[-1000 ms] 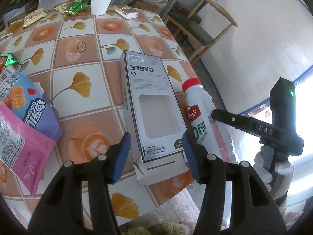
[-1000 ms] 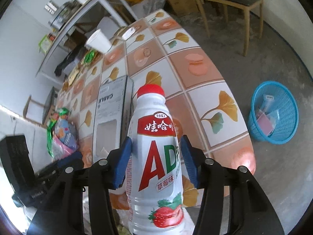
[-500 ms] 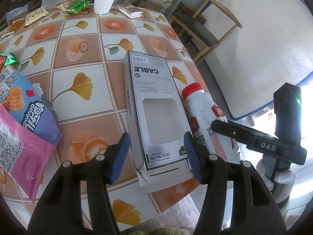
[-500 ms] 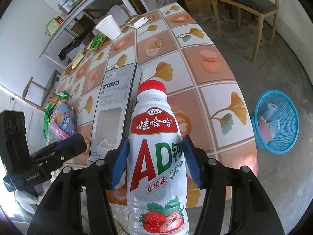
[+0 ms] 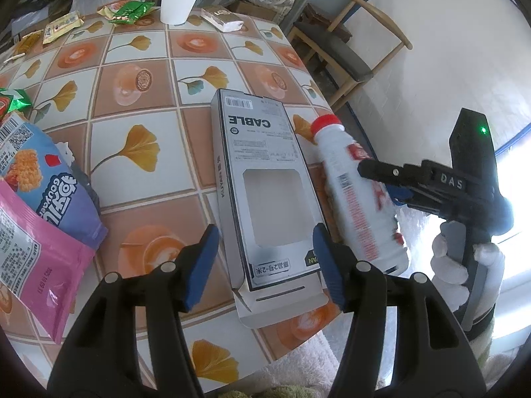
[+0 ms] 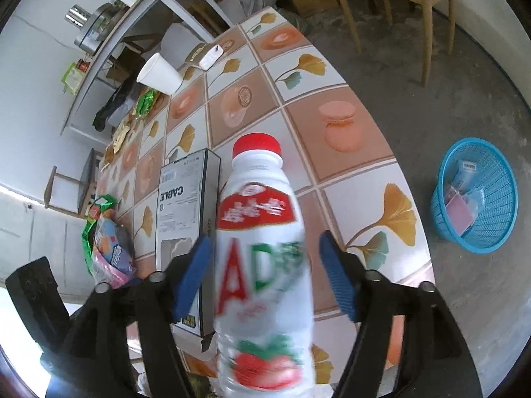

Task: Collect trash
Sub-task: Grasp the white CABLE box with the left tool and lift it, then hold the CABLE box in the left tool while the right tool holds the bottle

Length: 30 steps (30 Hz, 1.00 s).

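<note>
A white drink bottle [image 6: 262, 265] with a red cap stands between my right gripper's [image 6: 265, 265] blue pads [image 6: 335, 278], blurred with motion. The jaws are opening and a gap shows on each side of the bottle. In the left wrist view the bottle [image 5: 358, 205] leans over the table's right edge, next to the right gripper [image 5: 398, 192], which a white-gloved hand [image 5: 451, 265] holds. My left gripper [image 5: 265, 265] is open, its pads on either side of the near end of a flat grey CABLE box [image 5: 262, 172] lying on the table. The box [image 6: 186, 199] also shows in the right wrist view.
A blue basket [image 6: 474, 195] with some wrappers stands on the floor to the right of the tiled table [image 6: 348, 76]. Snack bags [image 5: 39, 199] lie at the table's left, a paper cup [image 5: 179, 0] and small wrappers [image 5: 129, 10] at its far end. A wooden chair [image 5: 348, 49] stands beyond.
My right gripper's jaws have spread away from the bottle, which now looks blurred and tilted. The right gripper has shifted sideways. My left gripper stays over the cable box.
</note>
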### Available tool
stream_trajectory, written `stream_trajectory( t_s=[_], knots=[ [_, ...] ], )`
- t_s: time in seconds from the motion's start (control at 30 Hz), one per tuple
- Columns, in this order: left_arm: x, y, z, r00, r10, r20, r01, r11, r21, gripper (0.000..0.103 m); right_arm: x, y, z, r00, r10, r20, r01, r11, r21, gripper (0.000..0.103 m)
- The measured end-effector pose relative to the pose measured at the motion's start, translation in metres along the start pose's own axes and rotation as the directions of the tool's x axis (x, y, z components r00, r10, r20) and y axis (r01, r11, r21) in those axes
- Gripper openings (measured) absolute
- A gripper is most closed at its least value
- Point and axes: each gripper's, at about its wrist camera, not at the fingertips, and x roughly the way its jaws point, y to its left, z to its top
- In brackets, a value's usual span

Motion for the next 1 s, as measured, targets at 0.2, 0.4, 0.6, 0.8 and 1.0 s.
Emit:
stream_trajectory(
  t_s=[0.2,0.4,0.6,0.8,1.0],
  knots=[
    [0.003,0.0,0.0,1.0,0.0,-0.008,0.0,1.0,0.0,0.056,0.007,0.009,-0.014,0.999,-0.008,-0.051,0.006,0.999,-0.044,0.069],
    [0.005,-0.003,0.001,1.0,0.005,-0.008,-0.005,1.0,0.004,0.059,0.01,0.006,-0.022,0.998,-0.009,-0.055,0.007,0.999,-0.044,0.06],
    [0.013,-0.017,0.021,0.997,0.063,0.039,-0.065,0.996,0.057,0.082,0.001,-0.009,-0.019,0.999,-0.034,-0.008,0.034,0.999,0.004,0.058],
    [0.035,-0.025,0.046,0.994,0.106,0.04,-0.107,0.994,0.031,0.083,-0.004,-0.018,-0.021,0.999,-0.031,0.006,0.031,0.999,0.028,0.058],
    [0.056,-0.031,0.051,0.981,0.194,0.027,-0.195,0.98,0.045,0.083,-0.005,-0.021,-0.022,1.0,-0.017,0.011,0.017,0.999,0.038,0.058]
  ],
)
